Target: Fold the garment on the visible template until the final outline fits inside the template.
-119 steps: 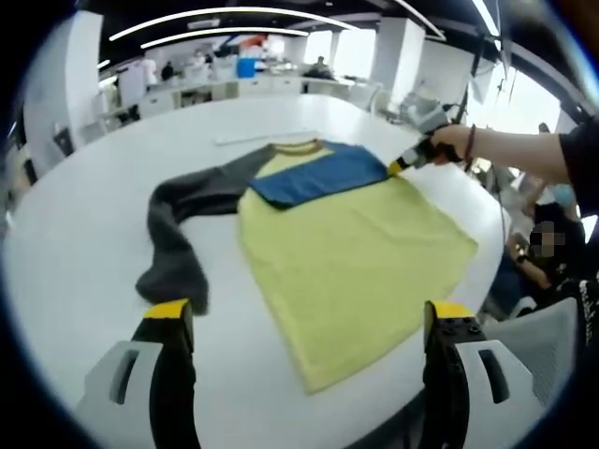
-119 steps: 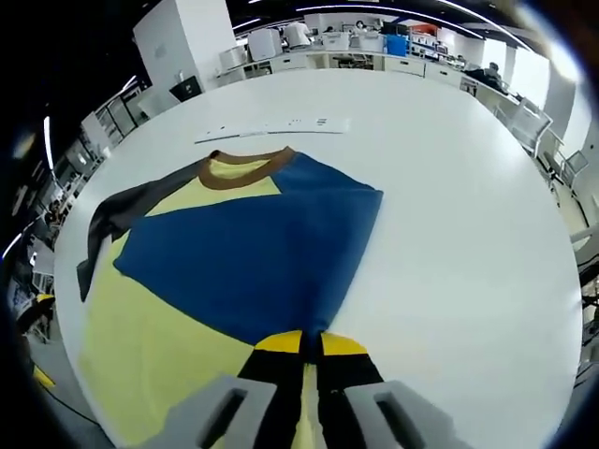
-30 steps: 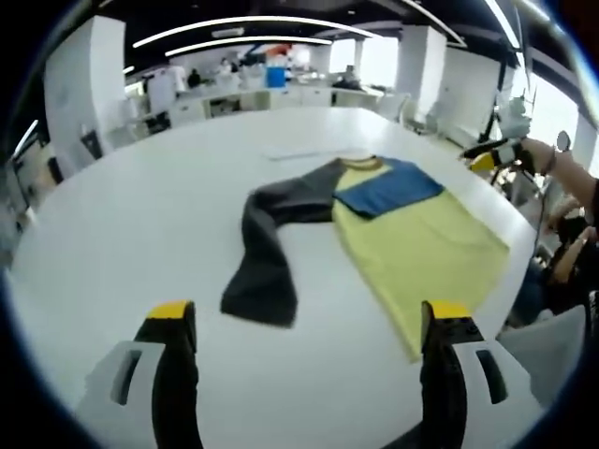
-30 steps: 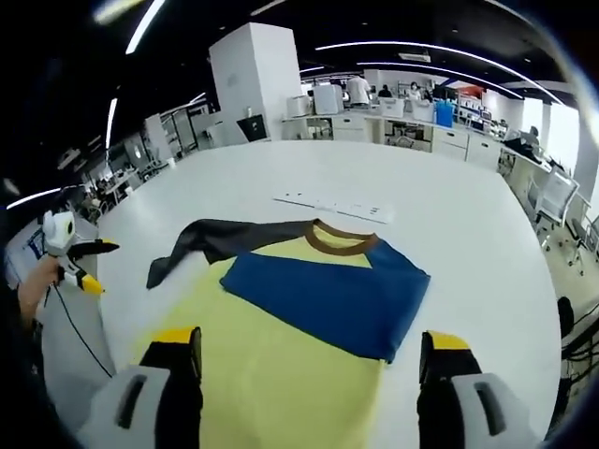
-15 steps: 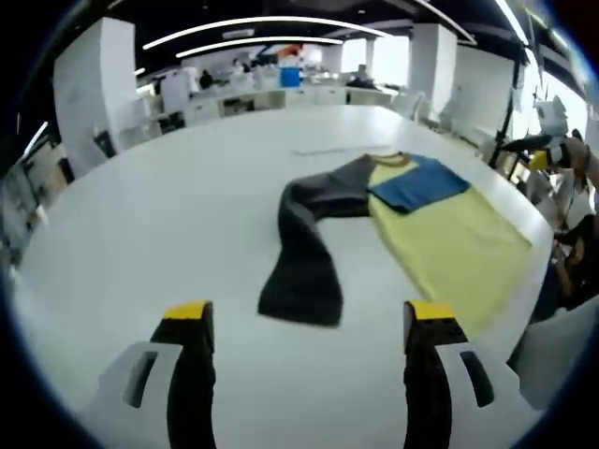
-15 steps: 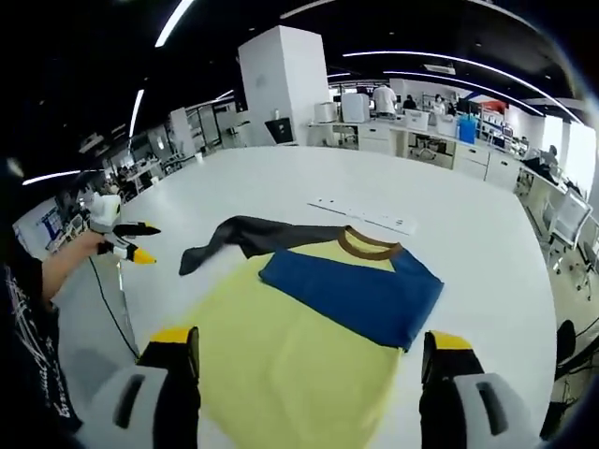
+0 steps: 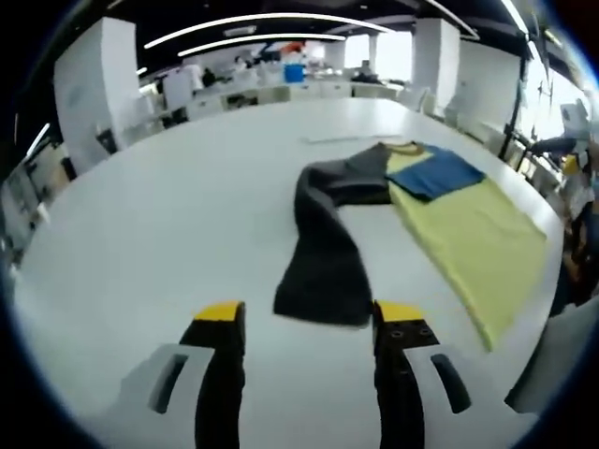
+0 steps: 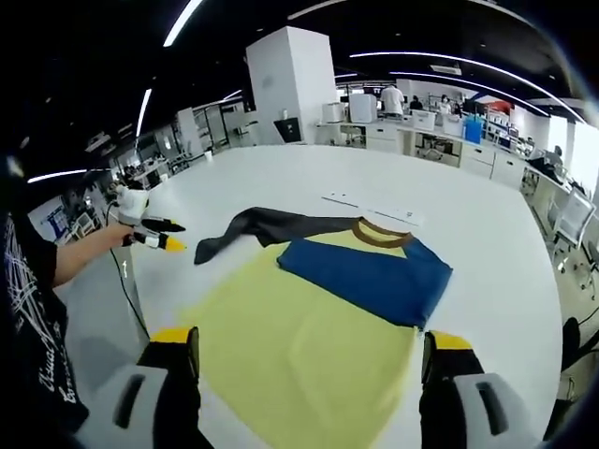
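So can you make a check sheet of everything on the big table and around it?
Surface: white table, wide and bare around the garment.
Job's things: yellow garment lying flat, blue sleeve folded across its chest, dark sleeve stretched out sideways.
Clutter: white strip beyond the collar.
Grippers: left gripper open, near the dark cuff; right gripper open, empty.
Cables: thin cable hanging below the person's hand.
Surroundings: office desks, white pillar.

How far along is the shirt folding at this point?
One fold looks done: the blue sleeve lies across the yellow shirt. In hand now, the left gripper is open just short of the dark sleeve, which is stretched out on the white table. The right gripper hangs open above the shirt. Left: folding in that sleeve and the body.
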{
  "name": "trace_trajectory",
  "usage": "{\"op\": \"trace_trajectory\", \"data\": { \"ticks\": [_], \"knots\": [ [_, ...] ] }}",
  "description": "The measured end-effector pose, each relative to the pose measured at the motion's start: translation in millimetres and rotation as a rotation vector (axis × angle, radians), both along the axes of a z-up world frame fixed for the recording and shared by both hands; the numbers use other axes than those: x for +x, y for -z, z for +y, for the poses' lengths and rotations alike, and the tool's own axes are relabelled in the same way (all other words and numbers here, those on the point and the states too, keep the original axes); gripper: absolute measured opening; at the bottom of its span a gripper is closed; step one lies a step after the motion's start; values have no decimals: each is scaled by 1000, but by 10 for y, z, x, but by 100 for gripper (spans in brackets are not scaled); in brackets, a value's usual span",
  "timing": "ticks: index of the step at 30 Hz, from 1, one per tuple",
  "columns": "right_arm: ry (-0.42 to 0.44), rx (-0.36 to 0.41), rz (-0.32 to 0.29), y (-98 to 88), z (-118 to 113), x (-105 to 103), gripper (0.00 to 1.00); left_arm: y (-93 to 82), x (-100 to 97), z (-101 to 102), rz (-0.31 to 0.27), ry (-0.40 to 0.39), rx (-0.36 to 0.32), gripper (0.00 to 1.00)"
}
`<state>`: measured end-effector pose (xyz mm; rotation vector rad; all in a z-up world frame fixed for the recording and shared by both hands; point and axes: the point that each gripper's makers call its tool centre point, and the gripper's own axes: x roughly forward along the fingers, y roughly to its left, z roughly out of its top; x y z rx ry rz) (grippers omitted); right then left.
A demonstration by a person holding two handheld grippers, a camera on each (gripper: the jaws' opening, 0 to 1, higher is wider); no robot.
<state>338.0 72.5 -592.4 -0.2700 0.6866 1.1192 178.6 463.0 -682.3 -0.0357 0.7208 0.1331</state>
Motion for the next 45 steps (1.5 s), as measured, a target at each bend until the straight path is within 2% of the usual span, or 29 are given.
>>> {"op": "trace_trajectory", "data": {
  "ticks": [3,11,19,21,27,32,37,39,42,45],
  "knots": [
    [20,4,6,16,-53,-1,99,72,17,65,-1,-34,-19,40],
    [43,-19,1,65,-141,-8,98,224,93,101,25,-25,-16,33],
    [48,-11,16,81,-99,-27,98,353,141,109,52,-14,-29,26],
    [53,-9,17,81,-92,-17,98,398,113,126,86,-11,-18,25],
    [51,-20,14,99,-98,-8,98,410,139,140,81,-7,-24,22],
    [53,-33,17,127,-124,-19,97,413,177,182,65,-42,-68,19],
    [51,-46,18,153,-150,-38,97,409,188,186,65,-30,-63,16],
    [55,-58,16,167,-174,-31,96,408,197,178,61,-26,-67,13],
    [57,-68,12,173,-192,-27,96,411,218,139,56,-21,-88,2],
    [55,-73,10,177,-191,-34,96,406,243,123,59,-10,-66,0]
  ]
}}
